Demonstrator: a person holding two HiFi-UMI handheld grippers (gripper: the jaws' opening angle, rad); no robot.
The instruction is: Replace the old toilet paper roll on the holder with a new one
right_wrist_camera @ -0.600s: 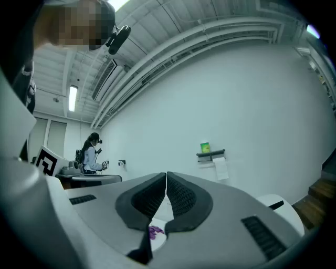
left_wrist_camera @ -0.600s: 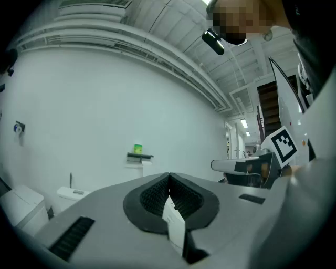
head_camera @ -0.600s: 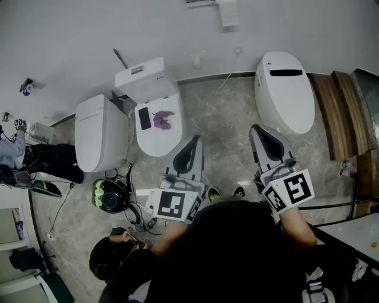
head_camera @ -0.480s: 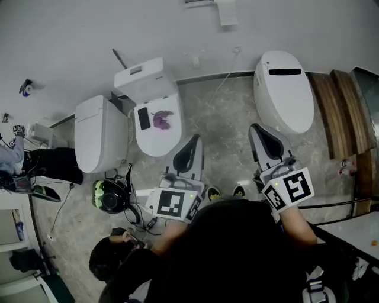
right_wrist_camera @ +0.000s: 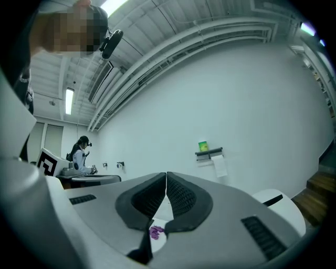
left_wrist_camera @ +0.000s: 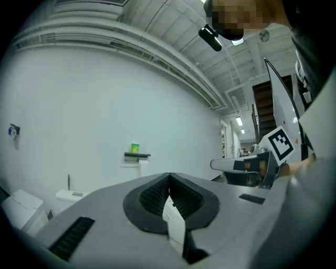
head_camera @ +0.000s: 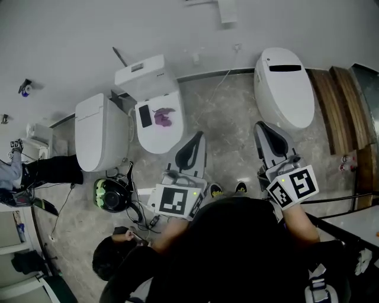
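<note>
Pair, left claw (left_wrist_camera: 169, 177) and right claw (right_wrist_camera: 166, 175): each pinched closed on nothing, hardly moved this last moment; holder (right_wrist_camera: 209, 153) well apart, unreached, so replacement seemingly not begun.

The holder (head_camera: 228, 12) is cut off by the top edge of the head view, and in both gripper views it is too small for me to tell how much paper (right_wrist_camera: 219, 166) is left on it. The green thing (right_wrist_camera: 203, 146) sitting on top of it is too small to identify. The purple thing (head_camera: 162, 118) on the toilet lid (head_camera: 160, 141) I cannot name (in the right gripper view only a scrap of it shows under the jaws). My own head and shoulders (head_camera: 237, 248) hide the floor below me and most of both arms. A person (head_camera: 50, 167) at the left is cut by the edge, and a crouching person (head_camera: 112, 257) is half hidden.
</note>
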